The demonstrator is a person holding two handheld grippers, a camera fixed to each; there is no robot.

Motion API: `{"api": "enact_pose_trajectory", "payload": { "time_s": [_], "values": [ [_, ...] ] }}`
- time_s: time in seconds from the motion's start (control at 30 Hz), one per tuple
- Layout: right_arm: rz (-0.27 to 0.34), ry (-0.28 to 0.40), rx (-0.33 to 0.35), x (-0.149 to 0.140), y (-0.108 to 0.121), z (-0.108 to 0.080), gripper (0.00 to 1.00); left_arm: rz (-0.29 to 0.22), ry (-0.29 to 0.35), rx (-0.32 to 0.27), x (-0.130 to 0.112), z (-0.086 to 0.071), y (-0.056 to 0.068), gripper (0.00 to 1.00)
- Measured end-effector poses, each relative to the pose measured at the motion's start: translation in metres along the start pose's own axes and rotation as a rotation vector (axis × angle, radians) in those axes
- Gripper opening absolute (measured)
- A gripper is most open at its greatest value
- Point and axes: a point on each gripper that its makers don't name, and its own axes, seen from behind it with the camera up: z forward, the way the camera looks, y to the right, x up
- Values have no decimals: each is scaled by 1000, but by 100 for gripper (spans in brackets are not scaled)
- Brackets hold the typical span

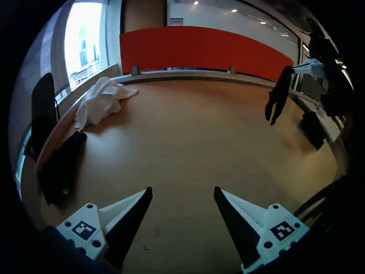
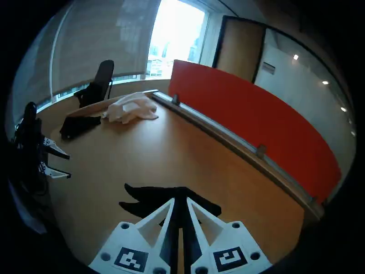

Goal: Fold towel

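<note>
Left gripper view puts your left gripper (image 1: 182, 189) nearest, its fingers spread wide and holding nothing, low over the bare wooden desk (image 1: 191, 137) on the side away from the red screen (image 1: 200, 48). Your right gripper (image 2: 181, 199) is pinched tight on a dark towel (image 2: 146, 198). Seen from the left gripper, that towel dangles from it in a narrow, bunched strip, apparently clear of the desk, toward the end of the screen away from the window. I judge the step in hand to be spreading this towel flat before any fold. To do it well, bring the open left gripper across to the hanging lower end. Take one corner rather than a bunch, and clamp only once both fingers sit on a single layer. Then draw the two grippers apart until the edge between them goes taut, and lay the towel on the open wood in front of the screen, with that edge parallel to it. Steer clear of the other dark cloth (image 1: 64, 160) at the desk's edge, well out from the screen's window end. Avoid too the crumpled white cloth (image 1: 102, 100) heaped just before that end; it may be a towel as well, but it lies untouched. Past that same end of the screen stands a black chair (image 2: 98, 84).
</note>
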Motion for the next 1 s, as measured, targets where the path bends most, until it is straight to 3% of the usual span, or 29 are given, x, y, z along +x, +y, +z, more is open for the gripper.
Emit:
{"api": "enact_pose_trajectory", "payload": {
  "time_s": [0.47, 1.0],
  "values": [
    [44, -60, -79, -40, 77, -35, 3, -19, -4, 12, 3, 0, -6, 100],
    [77, -120, -163, -79, 150, -70, 3, -10, -13, 17, 6, 0, -3, 100]
  ]
}}
